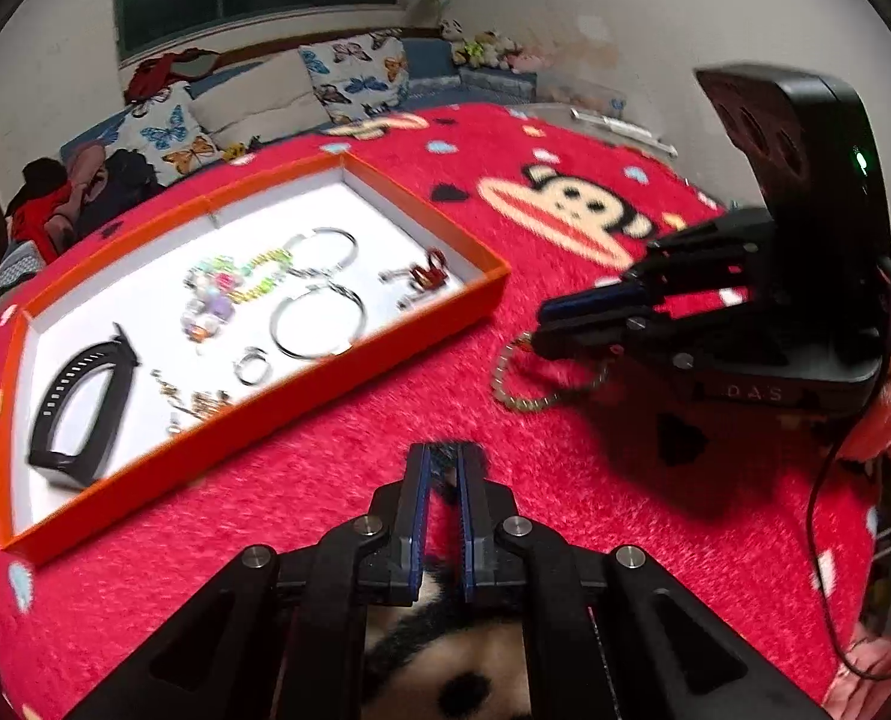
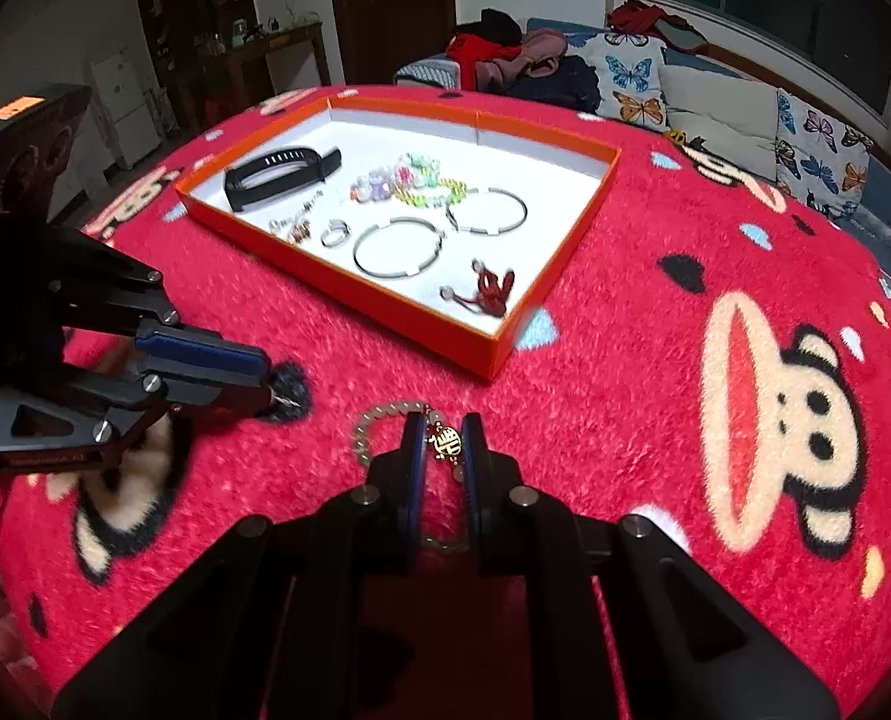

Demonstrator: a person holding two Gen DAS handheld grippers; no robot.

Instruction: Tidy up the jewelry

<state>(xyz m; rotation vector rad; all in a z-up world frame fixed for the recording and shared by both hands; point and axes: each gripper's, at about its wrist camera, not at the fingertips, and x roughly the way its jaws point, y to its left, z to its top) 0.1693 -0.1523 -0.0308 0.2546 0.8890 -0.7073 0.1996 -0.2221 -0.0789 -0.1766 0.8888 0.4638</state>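
Note:
An orange tray (image 1: 301,384) (image 2: 385,306) with a white floor sits on the red monkey-print cloth. It holds a black wristband (image 1: 79,402) (image 2: 277,177), two silver bangles (image 1: 319,318) (image 2: 397,249), colourful bead strings (image 1: 229,288) (image 2: 409,180), a ring (image 1: 252,367) (image 2: 334,236) and a red charm (image 1: 424,273) (image 2: 493,291). A pale bead bracelet with a gold charm (image 2: 445,441) (image 1: 529,384) lies on the cloth outside the tray. My right gripper (image 2: 442,441) (image 1: 544,321) is closed around it. My left gripper (image 1: 443,468) (image 2: 265,375) is nearly closed and empty, low over the cloth.
The red plush cloth (image 2: 625,390) covers the round table. A sofa with butterfly cushions (image 2: 715,102) stands behind it. A cable (image 1: 823,540) trails from the right gripper near the table edge.

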